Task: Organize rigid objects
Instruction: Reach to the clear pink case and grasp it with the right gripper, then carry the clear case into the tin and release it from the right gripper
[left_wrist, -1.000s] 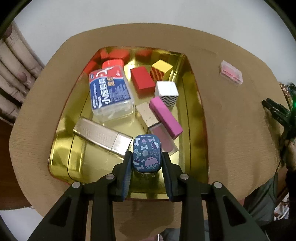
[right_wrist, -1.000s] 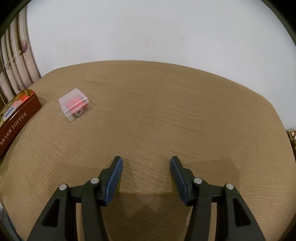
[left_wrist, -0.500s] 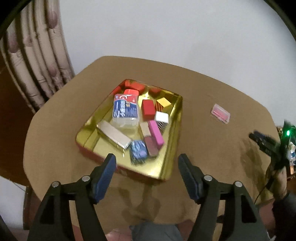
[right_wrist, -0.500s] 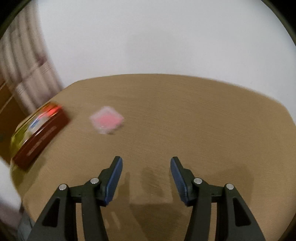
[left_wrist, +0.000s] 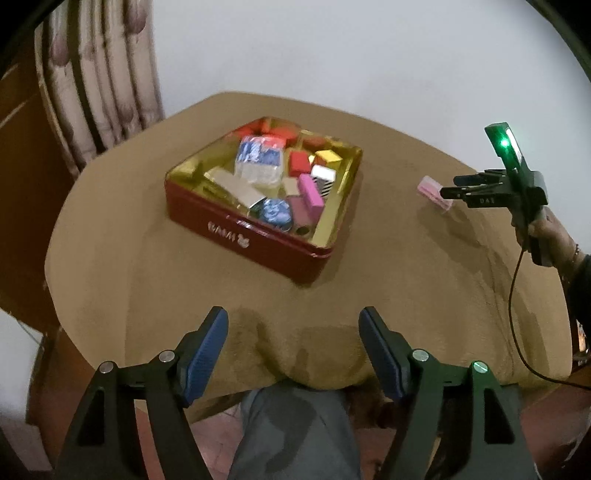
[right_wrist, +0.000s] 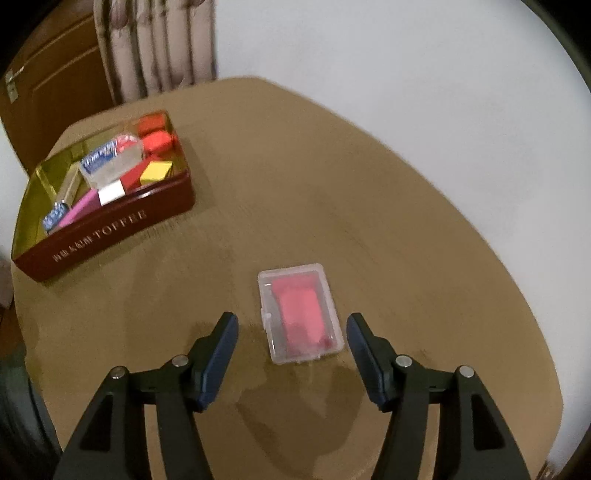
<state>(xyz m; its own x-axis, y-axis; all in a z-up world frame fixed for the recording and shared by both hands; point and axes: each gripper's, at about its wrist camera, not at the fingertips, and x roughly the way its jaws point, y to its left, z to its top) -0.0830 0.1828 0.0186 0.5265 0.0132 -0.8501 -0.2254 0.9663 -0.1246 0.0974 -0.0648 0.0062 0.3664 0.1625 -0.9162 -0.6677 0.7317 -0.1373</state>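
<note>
A red tin (left_wrist: 236, 230) with a gold inside stands on the round brown table and holds several small boxes and blocks, among them a blue patterned case (left_wrist: 275, 211). My left gripper (left_wrist: 293, 321) is open and empty, pulled back over the table's near edge. A clear plastic box with a pink insert (right_wrist: 300, 313) lies on the table just ahead of my right gripper (right_wrist: 291, 328), which is open, its fingers wider than the box. The tin also shows in the right wrist view (right_wrist: 110, 229). The right gripper (left_wrist: 448, 187) and the pink box (left_wrist: 430, 190) show in the left wrist view.
Curtains (left_wrist: 99, 85) and a wooden panel stand behind the table at the left. A white wall is behind. The person's leg (left_wrist: 291, 428) is below the table's near edge. A cable (left_wrist: 517, 314) hangs from the right gripper's handle.
My left gripper let go of the blue patterned case into the tin, opened and drew back to the table's edge. My right gripper swung toward the clear pink box, now just ahead of its fingers.
</note>
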